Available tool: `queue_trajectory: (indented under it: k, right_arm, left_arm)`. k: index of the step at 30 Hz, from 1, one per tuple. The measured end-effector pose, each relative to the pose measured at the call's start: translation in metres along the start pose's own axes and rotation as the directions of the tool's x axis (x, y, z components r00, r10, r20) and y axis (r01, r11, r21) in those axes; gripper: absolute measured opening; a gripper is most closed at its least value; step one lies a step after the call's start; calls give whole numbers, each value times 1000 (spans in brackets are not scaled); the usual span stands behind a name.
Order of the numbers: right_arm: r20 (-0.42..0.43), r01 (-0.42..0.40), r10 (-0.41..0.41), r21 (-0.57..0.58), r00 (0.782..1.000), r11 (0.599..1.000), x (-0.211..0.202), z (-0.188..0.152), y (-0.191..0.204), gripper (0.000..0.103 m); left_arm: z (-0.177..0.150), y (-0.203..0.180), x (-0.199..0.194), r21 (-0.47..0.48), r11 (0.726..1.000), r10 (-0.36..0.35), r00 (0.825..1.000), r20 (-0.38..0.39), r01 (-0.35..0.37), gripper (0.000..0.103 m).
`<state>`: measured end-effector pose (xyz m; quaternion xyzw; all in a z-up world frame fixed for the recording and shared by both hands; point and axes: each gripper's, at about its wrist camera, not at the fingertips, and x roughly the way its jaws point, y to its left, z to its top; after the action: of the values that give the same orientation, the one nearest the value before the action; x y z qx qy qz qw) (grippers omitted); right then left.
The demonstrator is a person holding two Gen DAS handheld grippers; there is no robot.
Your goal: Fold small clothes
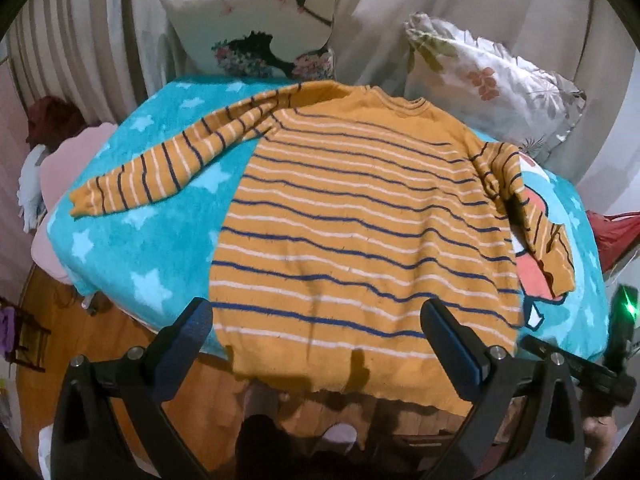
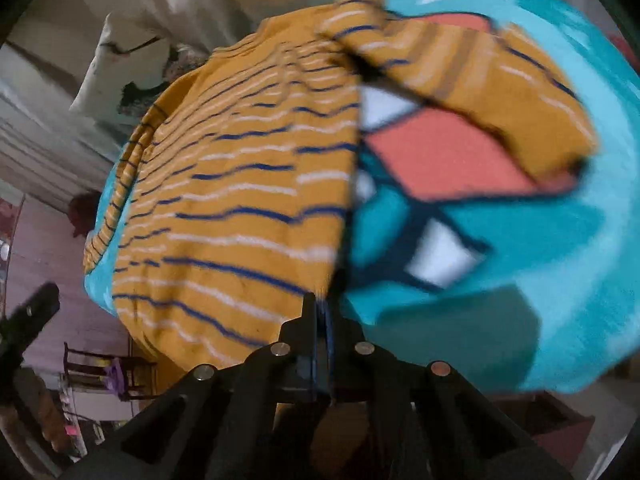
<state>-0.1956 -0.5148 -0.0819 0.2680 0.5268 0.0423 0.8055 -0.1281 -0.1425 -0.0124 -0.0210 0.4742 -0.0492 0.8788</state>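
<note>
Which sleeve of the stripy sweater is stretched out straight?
The left sleeve, lying long and flat across the star blanket. The right sleeve is crumpled and bent down beside the sweater body.

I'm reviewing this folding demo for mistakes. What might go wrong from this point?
1. The sweater's hem hangs past the blue star towel's edge, so a pull could slide it off.
2. The right gripper is shut at the sweater's side edge; the picture is blurred, so its hold may be thin.
3. The right sleeve lies crumpled and may fold in bunched.
</note>
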Motion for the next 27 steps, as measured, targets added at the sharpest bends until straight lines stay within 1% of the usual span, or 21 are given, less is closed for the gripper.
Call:
queue_trajectory:
  k: [1,2,3,4,5,6,8,9,11,12,13,14,15,16,17,18,19,20,22,24,27]
  right_arm:
    - [26,8,-8,16,1000,1000,-13,-1,-9,5]
    - [79,42,-44,26,996,999,-30,-2,-19,5]
    - [115,81,-83,28,990,996,-39,0,-25,6]
    - [159,141,-144,26,977,990,-51,5,-33,9]
    - [193,200,-199,16,961,980,-58,13,-38,23]
    - [211,234,-228,-4,950,972,-58,24,-38,45]
    - [285,336,-299,-91,911,937,-55,40,-33,61]
    - [300,371,-324,-115,897,922,-46,47,-25,62]
    - [312,486,-425,-152,850,861,-24,64,-26,62]
    - [304,521,-462,-149,833,841,-15,71,-31,62]
    - [290,524,-470,-145,834,839,-8,78,-38,62]
    - [274,501,-453,-136,848,855,-3,85,-43,57]
    - [258,444,-406,-109,876,889,-4,89,-49,31]
    - [250,383,-354,-79,901,920,-9,92,-55,16]
    - [243,292,-278,-24,930,956,-20,96,-66,2]
    - [260,242,-241,28,935,970,-33,99,-75,2]
    - [286,224,-234,67,929,972,-46,99,-83,2]
    - [318,218,-244,116,916,969,-60,99,-92,2]
    - [373,219,-297,239,879,946,-93,103,-124,2]
    - [390,259,-395,357,831,897,-121,106,-162,2]
    - [379,299,-491,463,785,835,-145,112,-203,1]
  left_arm:
    - [1,-1,-2,1,1000,2,1000,4,-2,103]
    - [1,-2,-3,1,1000,4,1000,7,-4,103]
    - [1,-2,-3,0,1000,5,1000,8,-5,103]
    - [1,-3,-3,-1,1000,5,1000,6,-5,103]
    - [1,-4,-3,1,1000,4,1000,1,-4,103]
    - [0,-4,-3,9,1000,2,1000,-3,-2,103]
    - [-1,-9,-4,30,1000,-1,1000,-9,1,103]
    - [-2,-13,-5,42,999,-1,1000,-6,1,103]
    - [-4,-19,-10,71,997,3,1000,4,-3,103]
    - [-4,-22,-11,80,997,7,1000,10,-7,103]
    - [-5,-24,-14,90,996,14,1000,19,-15,103]
    - [-6,-24,-17,96,995,21,999,26,-23,103]
    - [-7,-23,-20,97,995,31,999,35,-34,103]
    - [-7,-21,-22,94,995,38,998,41,-42,103]
    - [-6,-18,-24,87,995,45,998,43,-48,103]
    - [-6,-14,-25,73,996,52,998,43,-55,103]
    - [-6,-9,-25,55,997,58,998,41,-60,103]
    - [-5,-5,-25,36,997,61,997,38,-63,103]
    - [-4,2,-24,7,998,62,998,30,-62,103]
    - [-3,5,-21,-6,998,59,998,21,-58,103]
    - [-2,2,-18,7,999,50,999,9,-50,103]
